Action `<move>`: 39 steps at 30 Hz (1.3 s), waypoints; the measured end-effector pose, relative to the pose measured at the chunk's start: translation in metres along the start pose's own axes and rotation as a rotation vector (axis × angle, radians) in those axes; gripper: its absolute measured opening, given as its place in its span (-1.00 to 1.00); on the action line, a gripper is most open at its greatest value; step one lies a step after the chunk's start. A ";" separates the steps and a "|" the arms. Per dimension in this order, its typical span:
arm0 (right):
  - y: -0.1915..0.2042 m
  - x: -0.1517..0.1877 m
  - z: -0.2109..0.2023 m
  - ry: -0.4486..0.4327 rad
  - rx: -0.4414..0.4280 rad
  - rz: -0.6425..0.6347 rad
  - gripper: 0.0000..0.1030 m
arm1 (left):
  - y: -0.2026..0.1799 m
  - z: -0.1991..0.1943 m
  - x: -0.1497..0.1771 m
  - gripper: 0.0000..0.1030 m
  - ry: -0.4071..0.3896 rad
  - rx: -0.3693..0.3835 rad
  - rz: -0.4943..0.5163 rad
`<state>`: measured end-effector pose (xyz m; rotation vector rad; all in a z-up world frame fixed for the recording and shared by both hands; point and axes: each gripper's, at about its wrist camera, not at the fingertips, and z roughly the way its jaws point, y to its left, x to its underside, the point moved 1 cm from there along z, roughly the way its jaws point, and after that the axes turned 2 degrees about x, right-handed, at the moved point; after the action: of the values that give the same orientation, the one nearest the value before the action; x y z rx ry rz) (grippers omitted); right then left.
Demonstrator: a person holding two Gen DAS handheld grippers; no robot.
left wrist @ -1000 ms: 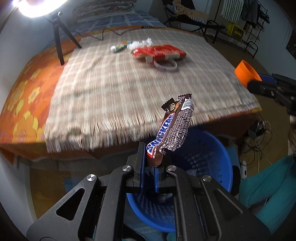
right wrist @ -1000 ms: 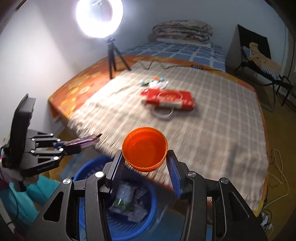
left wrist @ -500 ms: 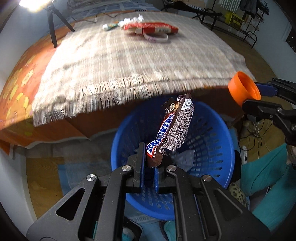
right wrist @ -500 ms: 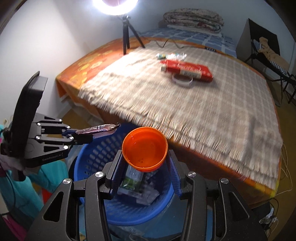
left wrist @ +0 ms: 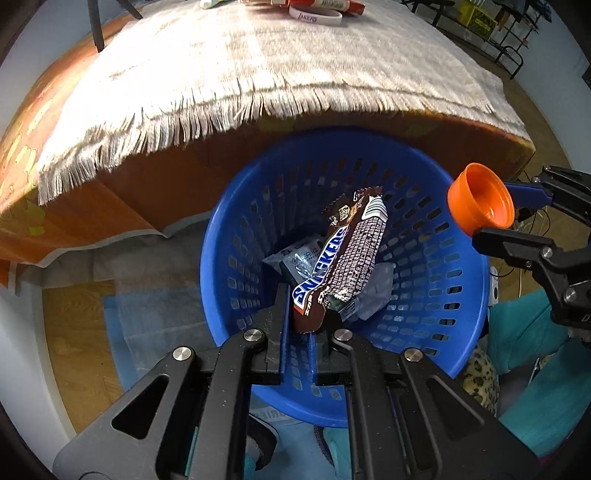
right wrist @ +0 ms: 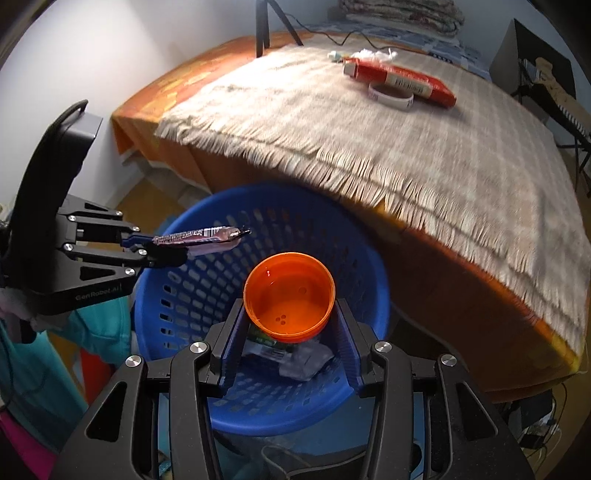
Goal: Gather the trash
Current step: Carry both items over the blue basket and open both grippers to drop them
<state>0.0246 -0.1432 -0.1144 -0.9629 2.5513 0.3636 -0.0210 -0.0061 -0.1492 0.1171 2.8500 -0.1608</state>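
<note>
Left tongs (left wrist: 298, 325) stay clenched on the lower end of the Snickers wrapper (left wrist: 345, 258), which sticks up and forward over the open mouth of the blue laundry basket (left wrist: 461, 295); in the right wrist view the same wrapper (right wrist: 201, 236) shows edge-on, held flat over the basket's near-left rim. Right tongs (right wrist: 290, 332) stay clamped on the orange plastic cup (right wrist: 290, 299), mouth facing the camera, hanging over the basket (right wrist: 177, 295) interior. Versus a second ago: both tongs have come down and forward from bed height, so the basket now fills the middle of each view instead of peeking in at the bottom, and the bed edge with the fringed checked blanket (left wrist: 221, 74) has slid to the top of frame. In the left wrist view the cup (left wrist: 480, 201) with the right tongs sits at the basket's right rim, lower and closer to the wrapper than before. Grips on both items unchanged, nothing dropped yet. Basket already holds trash: a pale blue-grey packet (left wrist: 303, 258) and crumpled clear plastic (left wrist: 376, 288) at the bottom, under the wrapper. Left on the blanket, well apart from the basket: red packet (right wrist: 402, 83), white wristband (right wrist: 391, 96) touching its front edge, small tube and white wad behind them. Tripod legs (right wrist: 264, 22) stand at the bed's far side.
</note>
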 end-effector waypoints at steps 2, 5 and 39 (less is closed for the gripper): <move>0.000 0.002 0.002 0.009 -0.002 0.002 -0.14 | 0.000 0.002 -0.001 -0.88 0.005 -0.001 0.000; 0.000 0.003 0.006 0.021 -0.003 0.007 -0.14 | 0.001 0.004 -0.001 -0.88 0.011 -0.005 0.001; -0.002 0.002 0.018 0.066 0.071 0.027 0.33 | -0.001 0.008 -0.006 0.29 0.005 -0.065 -0.008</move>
<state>0.0295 -0.1390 -0.1312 -0.9298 2.6202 0.2505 -0.0132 -0.0082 -0.1550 0.0929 2.8576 -0.0690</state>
